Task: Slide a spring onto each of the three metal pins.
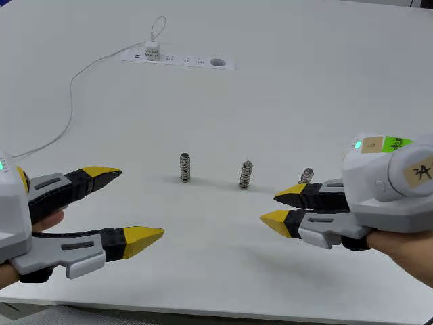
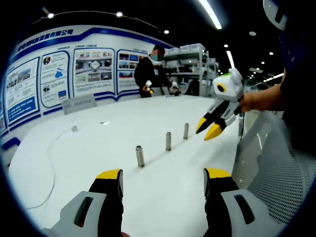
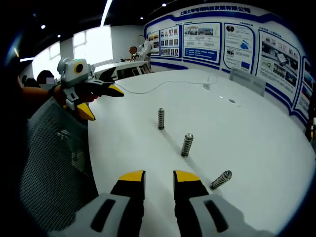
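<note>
1. Left claw [image 1: 139, 203]: sitting at the lower left of the head view. Its jaws are spreading wide and gripping nothing as it hovers over the white tabletop [image 1: 304, 101].

2. Right claw [image 1: 269, 207]: sitting at the lower right of the head view. Its jaws are standing narrowly apart, with a small gap showing between the yellow tips, and are gripping nothing.

3. Left spring [image 1: 185, 167]: standing upright near frame centre. It is sitting higher in the frame than both claws and well apart from the left claw's tips.

4. Middle spring [image 1: 245, 175]: standing upright just right of the left spring. It is sitting near the right claw's tips, up and to their left, without touching them.

5. Right spring [image 1: 306, 176]: leaning over, and showing directly above the right claw's upper jaw in the head view, with its foot hiding behind that jaw. In the right gripper view it is tilting steeply at the lower right, just beside the claw's right-hand jaw, with a sliver of tabletop between them.

6. Power strip [image 1: 179, 59]: lying at the upper left of the head view, carrying one white plug. Its cable [image 1: 71, 101] is trailing down toward the left edge.
</note>
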